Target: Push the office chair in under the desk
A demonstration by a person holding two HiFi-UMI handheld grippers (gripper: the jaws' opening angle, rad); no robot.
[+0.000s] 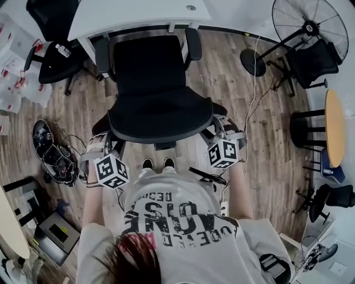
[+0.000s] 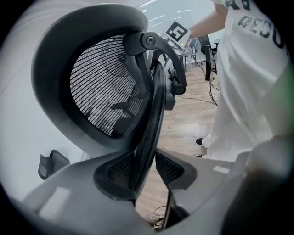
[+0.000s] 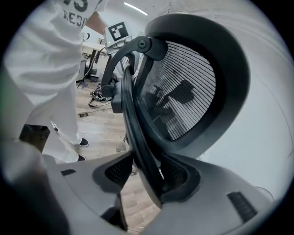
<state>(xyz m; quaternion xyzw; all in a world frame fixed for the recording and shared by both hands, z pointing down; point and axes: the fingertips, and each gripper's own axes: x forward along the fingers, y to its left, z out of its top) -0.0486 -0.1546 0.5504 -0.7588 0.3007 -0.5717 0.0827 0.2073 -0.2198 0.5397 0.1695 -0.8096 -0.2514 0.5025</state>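
Note:
The black office chair (image 1: 150,72) stands in front of me, its seat pointing at the white desk (image 1: 138,14) and its front end at the desk's edge. The mesh backrest (image 1: 161,119) is nearest to me. My left gripper (image 1: 105,143) is on the backrest's left edge and my right gripper (image 1: 220,126) on its right edge. In the left gripper view, the left gripper (image 2: 147,172) is shut on the backrest's rim (image 2: 149,124). In the right gripper view, the right gripper (image 3: 146,176) is shut on the same rim (image 3: 133,124).
A second black chair (image 1: 55,61) stands left of the desk, and a floor fan (image 1: 310,25) and another black chair (image 1: 313,61) at the far right. A round wooden table (image 1: 334,127) is at the right edge. Cables and clutter (image 1: 52,158) lie on the floor at left.

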